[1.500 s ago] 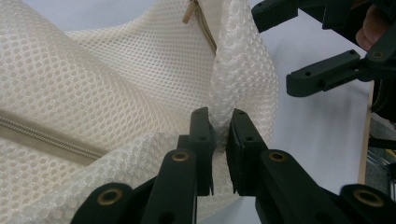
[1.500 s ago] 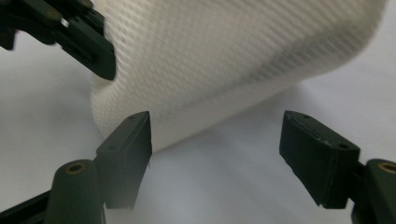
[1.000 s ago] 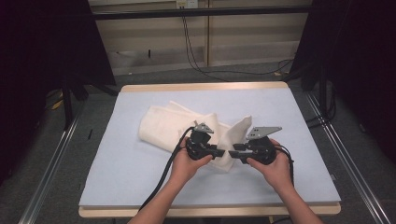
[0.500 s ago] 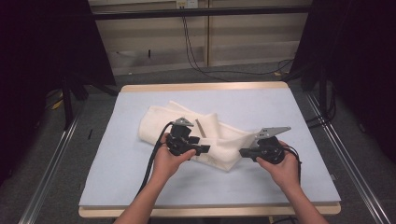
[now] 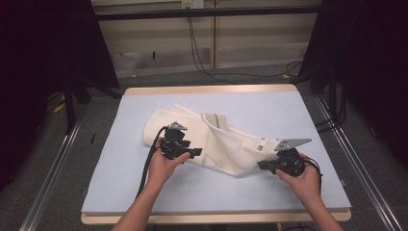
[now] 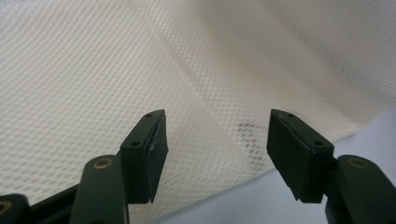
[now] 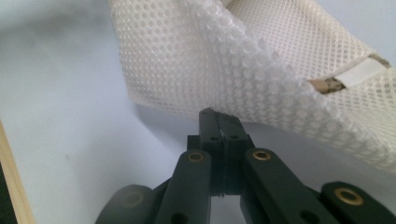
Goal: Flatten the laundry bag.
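A cream mesh cloth [image 5: 226, 144] lies crumpled on the light blue table cover [image 5: 288, 110]. My left gripper [image 5: 195, 153] rests over the cloth's left part, jaws pointing right. Its jaws have just been opening. In the left gripper view the left gripper [image 6: 217, 116] stands open above the mesh [image 6: 140, 56], nothing pinched. My right gripper [image 5: 262, 166] sits at the cloth's right end. In the right gripper view the right gripper [image 7: 218, 114] is shut, with the edge of the mesh [image 7: 224, 60] at its tips and lifted off the table. A small white label [image 7: 359, 72] shows on the hem.
The table has a wooden rim [image 5: 211, 90] and bare blue cover in front and on both sides of the cloth. Black cables [image 5: 146, 168] trail from the left gripper. Metal rails [image 5: 53, 163] run along the floor beside the table.
The hands have moved apart, the left one to the left, the right one to the right with the cloth's edge. The cloth is stretched out wider. The left jaws have opened.
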Tool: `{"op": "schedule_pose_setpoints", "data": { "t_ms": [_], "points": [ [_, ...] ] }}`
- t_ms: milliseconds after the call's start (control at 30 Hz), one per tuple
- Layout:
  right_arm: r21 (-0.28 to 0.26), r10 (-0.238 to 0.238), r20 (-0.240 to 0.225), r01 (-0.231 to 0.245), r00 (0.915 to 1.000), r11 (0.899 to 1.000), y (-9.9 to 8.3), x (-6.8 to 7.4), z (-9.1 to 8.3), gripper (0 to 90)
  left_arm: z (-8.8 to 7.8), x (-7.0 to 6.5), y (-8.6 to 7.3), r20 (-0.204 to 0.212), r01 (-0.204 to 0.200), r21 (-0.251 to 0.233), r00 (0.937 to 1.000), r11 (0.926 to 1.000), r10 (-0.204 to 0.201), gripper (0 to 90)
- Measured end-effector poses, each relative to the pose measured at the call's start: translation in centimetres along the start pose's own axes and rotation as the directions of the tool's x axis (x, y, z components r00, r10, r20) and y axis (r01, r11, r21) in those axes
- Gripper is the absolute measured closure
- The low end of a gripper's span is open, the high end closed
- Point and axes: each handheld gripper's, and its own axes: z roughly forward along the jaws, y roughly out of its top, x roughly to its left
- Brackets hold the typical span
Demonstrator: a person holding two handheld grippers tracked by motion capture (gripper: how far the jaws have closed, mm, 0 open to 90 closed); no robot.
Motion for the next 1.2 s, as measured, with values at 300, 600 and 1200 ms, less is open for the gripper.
{"op": "schedule_pose_setpoints", "data": {
  "t_ms": [300,600,1200],
  "points": [
    [0.005,0.005,0.022,-0.005,0.9998,1.0,-1.6,-0.8,-0.7,89.7,1.6,0.8,-1.0,-0.028,0.027,0.02,0.9993,0.9994,-0.026,38.2],
    [-0.012,0.048,0.1,-0.047,0.9939,0.999,-2.4,-2.5,-2.7,81.3,2.3,0.6,-1.5,-0.039,-0.007,0.02,0.9992,0.9998,0.008,45.4],
    [-0.104,0.077,0.188,-0.058,0.9792,0.993,0.5,-4.6,-5.1,68.2,2.8,-0.3,-1.3,-0.095,-0.041,0.035,0.9945,0.9986,0.044,90.0]
  ]
}}
